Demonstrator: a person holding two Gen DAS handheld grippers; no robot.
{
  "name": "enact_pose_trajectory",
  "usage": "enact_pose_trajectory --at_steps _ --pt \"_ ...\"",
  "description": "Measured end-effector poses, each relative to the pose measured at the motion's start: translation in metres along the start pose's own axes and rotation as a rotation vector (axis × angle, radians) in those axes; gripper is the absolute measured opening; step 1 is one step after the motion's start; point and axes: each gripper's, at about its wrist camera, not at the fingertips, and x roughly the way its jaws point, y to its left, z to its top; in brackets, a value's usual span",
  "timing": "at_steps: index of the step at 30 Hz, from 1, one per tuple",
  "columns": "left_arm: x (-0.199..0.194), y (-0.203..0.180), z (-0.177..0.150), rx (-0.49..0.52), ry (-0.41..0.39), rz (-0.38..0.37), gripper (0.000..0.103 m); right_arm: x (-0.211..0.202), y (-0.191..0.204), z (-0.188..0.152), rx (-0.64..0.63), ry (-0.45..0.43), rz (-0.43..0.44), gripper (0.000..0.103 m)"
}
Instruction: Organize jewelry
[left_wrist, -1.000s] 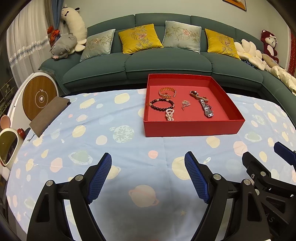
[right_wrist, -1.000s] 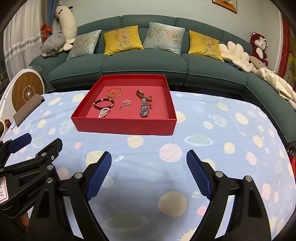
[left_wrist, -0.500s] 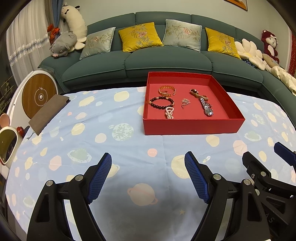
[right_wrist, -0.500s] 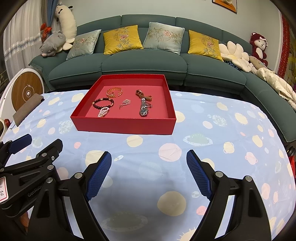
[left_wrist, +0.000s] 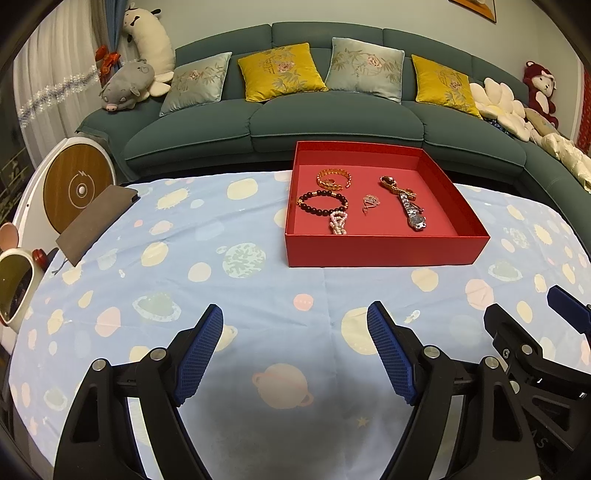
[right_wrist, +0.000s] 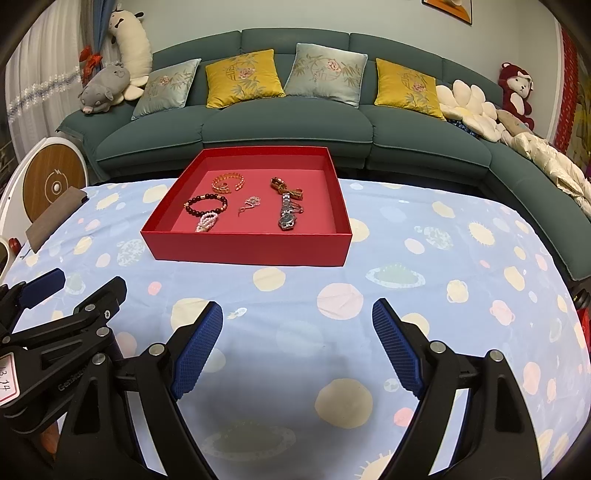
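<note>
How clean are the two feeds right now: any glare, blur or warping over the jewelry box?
Left wrist view: red box sharp and evenly lit, no glare; fisheye bends the sofa, corners vignetted. Right wrist view: watch and beaded bracelet crisp; a soft shadow on the tablecloth under the open right gripper.

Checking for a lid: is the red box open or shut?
Open: the red box has no lid, and the watch lies visible inside.

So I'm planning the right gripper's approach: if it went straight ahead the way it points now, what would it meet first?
Probably the near wall of the red box. The right gripper is open over bare tablecloth, with nothing between it and the box. Its height is unclear, so it might pass over the rim.
</note>
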Motion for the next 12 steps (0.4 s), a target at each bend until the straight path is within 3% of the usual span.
enact_pose_trajectory --at_steps 12 --pt "0.0012 -0.0028 0.0002 0.007 0.001 0.01 0.074 0.0006 0.0037 -0.0025 0.0 0.002 -0.002 0.081"
